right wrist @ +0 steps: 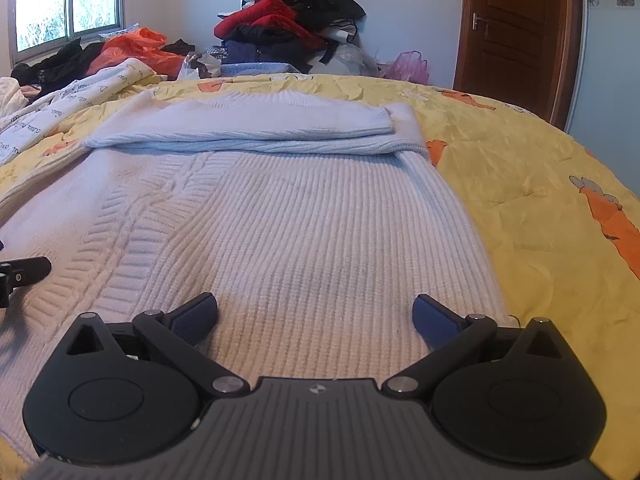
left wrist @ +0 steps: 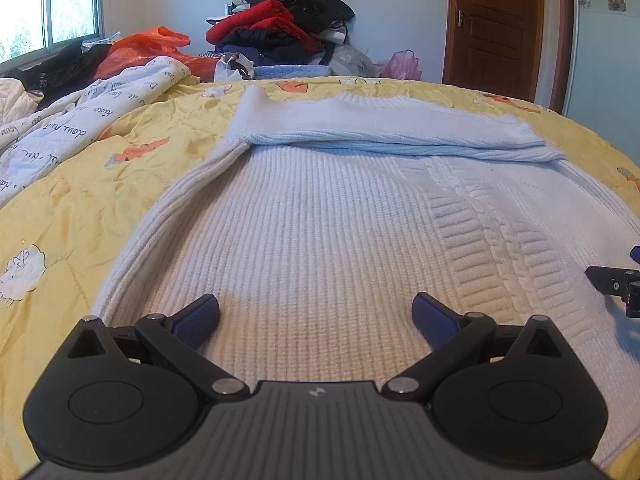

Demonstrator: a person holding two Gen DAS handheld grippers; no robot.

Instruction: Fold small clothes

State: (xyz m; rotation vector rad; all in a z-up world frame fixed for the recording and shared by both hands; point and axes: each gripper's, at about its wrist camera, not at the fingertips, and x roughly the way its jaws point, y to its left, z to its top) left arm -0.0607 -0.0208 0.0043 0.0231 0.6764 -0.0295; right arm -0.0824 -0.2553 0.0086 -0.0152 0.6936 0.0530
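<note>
White ribbed sweater point(left wrist: 320, 216) lies flat on yellow quilt point(left wrist: 60, 208) on bed, both sleeves folded across chest. Left tongs point(left wrist: 316, 316) spread wide, holding nothing, low over hem. Right tongs point(right wrist: 316, 316) likewise spread wide, empty, over hem beside them.

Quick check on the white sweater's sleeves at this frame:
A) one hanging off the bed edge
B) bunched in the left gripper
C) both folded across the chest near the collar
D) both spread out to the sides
C: both sleeves lie folded across the upper body of the white sweater, just below the collar; the left gripper and right gripper are open and hold nothing.
</note>
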